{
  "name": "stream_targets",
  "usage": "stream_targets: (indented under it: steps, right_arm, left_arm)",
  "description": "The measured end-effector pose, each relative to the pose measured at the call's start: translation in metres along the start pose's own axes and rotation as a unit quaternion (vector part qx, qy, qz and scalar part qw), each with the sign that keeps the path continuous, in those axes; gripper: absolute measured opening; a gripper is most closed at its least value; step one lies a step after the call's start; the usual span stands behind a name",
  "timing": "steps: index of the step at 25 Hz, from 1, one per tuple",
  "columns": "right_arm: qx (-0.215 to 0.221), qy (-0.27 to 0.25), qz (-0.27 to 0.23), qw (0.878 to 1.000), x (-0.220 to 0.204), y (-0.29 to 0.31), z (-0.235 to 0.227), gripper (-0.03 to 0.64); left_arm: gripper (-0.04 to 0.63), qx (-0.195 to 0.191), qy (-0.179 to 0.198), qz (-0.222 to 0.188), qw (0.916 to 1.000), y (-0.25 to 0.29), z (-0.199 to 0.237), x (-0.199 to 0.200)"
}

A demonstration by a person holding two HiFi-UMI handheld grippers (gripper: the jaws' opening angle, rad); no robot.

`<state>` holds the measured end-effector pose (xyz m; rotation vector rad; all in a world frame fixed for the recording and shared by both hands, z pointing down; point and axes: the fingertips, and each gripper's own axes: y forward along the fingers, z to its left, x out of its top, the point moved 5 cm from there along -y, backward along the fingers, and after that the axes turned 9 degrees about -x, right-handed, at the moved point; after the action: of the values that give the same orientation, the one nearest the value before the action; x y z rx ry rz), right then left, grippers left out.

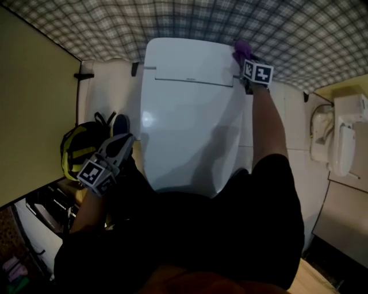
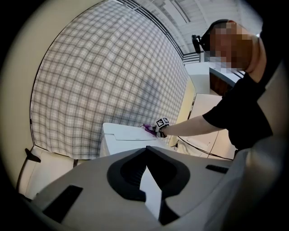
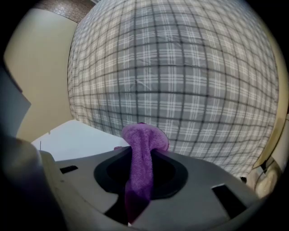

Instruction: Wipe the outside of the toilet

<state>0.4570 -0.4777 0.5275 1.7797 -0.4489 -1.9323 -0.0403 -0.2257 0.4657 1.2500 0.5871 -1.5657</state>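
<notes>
The white toilet (image 1: pixel 184 126) stands below me with its lid down. Its back edge also shows in the left gripper view, toilet (image 2: pixel 122 135), and in the right gripper view, toilet (image 3: pixel 76 142). My right gripper (image 1: pixel 246 60) is at the lid's far right corner, shut on a purple cloth (image 1: pixel 241 50) that rests against the toilet. The cloth (image 3: pixel 140 153) bulges out between the jaws of the right gripper (image 3: pixel 140 180). My left gripper (image 1: pixel 118 143) hangs beside the toilet's left side, jaws together and holding nothing. From there I see the cloth (image 2: pixel 148 128) in the distance.
A plaid wall (image 1: pixel 172 17) runs behind the toilet. A yellow and black bag (image 1: pixel 80 146) lies on the floor to the left, next to a beige wall (image 1: pixel 29 103). White fittings (image 1: pixel 345 138) hang on the right wall. Dark clutter (image 1: pixel 52 207) sits at lower left.
</notes>
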Motion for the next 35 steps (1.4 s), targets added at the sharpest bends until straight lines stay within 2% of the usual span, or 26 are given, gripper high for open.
stream_targets:
  steps: [5, 10, 14, 18, 21, 27, 35]
  right_arm:
    - [0.039, 0.053, -0.004, 0.998, 0.009, 0.013, 0.001, 0.098]
    - [0.056, 0.050, 0.013, 0.997, -0.008, -0.006, 0.001, 0.098]
    - [0.085, 0.092, 0.017, 0.992, -0.041, -0.044, 0.003, 0.098]
    - [0.084, 0.113, 0.021, 0.990, -0.077, -0.083, 0.009, 0.098]
    - [0.105, 0.136, 0.030, 0.985, -0.104, -0.115, 0.012, 0.098]
    - [0.135, 0.164, 0.021, 0.977, -0.153, -0.178, 0.026, 0.098]
    - [0.130, 0.153, 0.032, 0.979, -0.229, -0.279, 0.059, 0.098]
  left_arm:
    - [0.003, 0.002, -0.010, -0.001, 1.0000, 0.005, 0.006, -0.001]
    - [0.004, -0.004, -0.016, -0.009, 0.9998, 0.001, -0.005, -0.003]
    - [0.003, -0.013, -0.012, -0.017, 0.9997, -0.010, -0.026, -0.003]
    - [0.003, -0.019, 0.001, -0.024, 0.9995, -0.027, -0.053, 0.002]
    - [0.003, -0.021, 0.012, -0.031, 0.9992, -0.043, -0.074, 0.006]
    - [0.003, -0.033, 0.024, -0.023, 0.9989, -0.066, -0.107, -0.005]
    - [0.003, -0.067, 0.039, -0.030, 0.9965, -0.095, -0.152, -0.014]
